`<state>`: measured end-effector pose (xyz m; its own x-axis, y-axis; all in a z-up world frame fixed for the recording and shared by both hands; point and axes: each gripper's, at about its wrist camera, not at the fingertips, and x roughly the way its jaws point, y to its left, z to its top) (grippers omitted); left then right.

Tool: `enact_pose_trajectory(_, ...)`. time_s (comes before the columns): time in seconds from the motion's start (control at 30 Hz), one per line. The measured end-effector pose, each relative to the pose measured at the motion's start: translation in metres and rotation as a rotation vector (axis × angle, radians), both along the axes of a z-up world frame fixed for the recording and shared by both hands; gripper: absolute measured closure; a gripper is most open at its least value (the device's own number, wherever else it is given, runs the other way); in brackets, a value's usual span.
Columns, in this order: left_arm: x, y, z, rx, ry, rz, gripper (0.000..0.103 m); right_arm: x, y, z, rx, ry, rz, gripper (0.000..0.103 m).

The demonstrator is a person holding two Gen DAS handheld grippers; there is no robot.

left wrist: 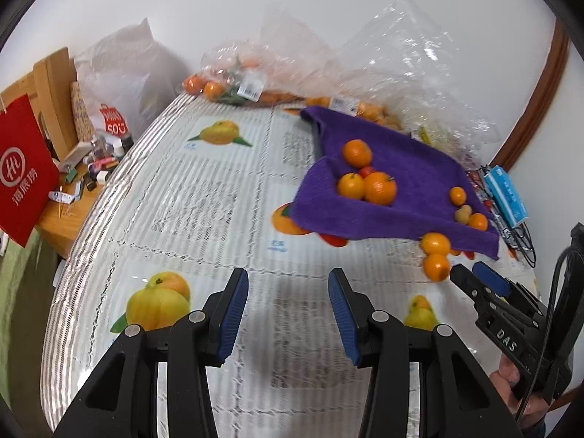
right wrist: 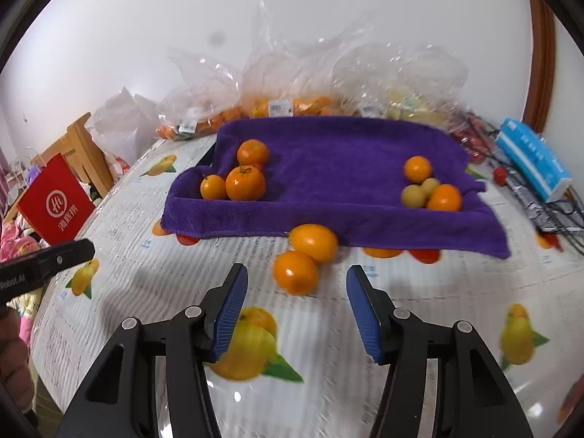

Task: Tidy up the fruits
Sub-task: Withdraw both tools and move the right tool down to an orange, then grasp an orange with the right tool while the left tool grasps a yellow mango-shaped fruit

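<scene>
The right gripper (right wrist: 296,306) gapes, empty, just short of two oranges (right wrist: 296,272) on the table (right wrist: 146,273). The left gripper (left wrist: 288,314) is parted too, well left. Beyond, more fruit (right wrist: 245,182) lies on a purple towel (right wrist: 335,168).

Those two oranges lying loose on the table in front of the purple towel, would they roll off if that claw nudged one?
Probably yes. The nearer orange is round and smooth, resting on a flat, glossy tablecloth, so a nudge would likely set it rolling. It touches the second orange, which might move too. The open right gripper looks wide enough to straddle it; its ribbed pads should help against slipping.
</scene>
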<state>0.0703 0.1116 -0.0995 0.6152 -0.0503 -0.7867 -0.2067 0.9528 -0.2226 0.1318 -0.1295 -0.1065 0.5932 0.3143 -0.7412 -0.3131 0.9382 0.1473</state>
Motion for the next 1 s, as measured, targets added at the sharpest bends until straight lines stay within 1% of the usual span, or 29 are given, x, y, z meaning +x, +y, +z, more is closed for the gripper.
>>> enact_pose_trajectory(0.13,0.006,0.008,-0.013,-0.015,0.012,-0.003,0.06,0.011,0.012,-0.017,0.0,0.028,-0.008,0.054)
enact_pose_trajectory(0.2,0.01,0.011,-0.02,-0.021,0.019,-0.005,0.06,0.015,0.015,-0.025,-0.008,0.031,-0.024,0.06)
enact_pose_trajectory(0.4,0.019,0.014,-0.034,-0.034,0.047,-0.011,0.06,0.028,0.022,-0.044,-0.036,0.077,-0.037,0.063)
enact_pose_trajectory(0.43,0.019,0.014,-0.035,-0.035,0.048,-0.011,0.06,0.028,0.023,-0.045,-0.038,0.075,-0.036,0.064)
enact_pose_trajectory(0.47,0.02,0.013,-0.036,-0.036,0.051,-0.012,0.06,0.028,0.023,-0.044,-0.038,0.071,-0.037,0.068)
enact_pose_trajectory(0.63,0.019,0.008,-0.039,-0.031,0.07,-0.012,0.06,0.027,0.022,-0.045,-0.029,0.074,-0.027,0.068)
enact_pose_trajectory(0.77,0.016,-0.001,-0.043,-0.034,0.086,-0.019,0.06,0.019,0.02,-0.041,-0.033,0.056,-0.014,0.068)
enact_pose_trajectory(0.9,0.011,-0.017,-0.045,-0.002,0.084,-0.028,0.06,0.009,0.01,-0.034,-0.026,0.033,-0.012,0.068)
enact_pose_trajectory(1.0,0.008,-0.029,-0.044,-0.001,0.079,-0.049,0.06,0.004,-0.004,-0.03,-0.02,0.025,-0.02,0.068)
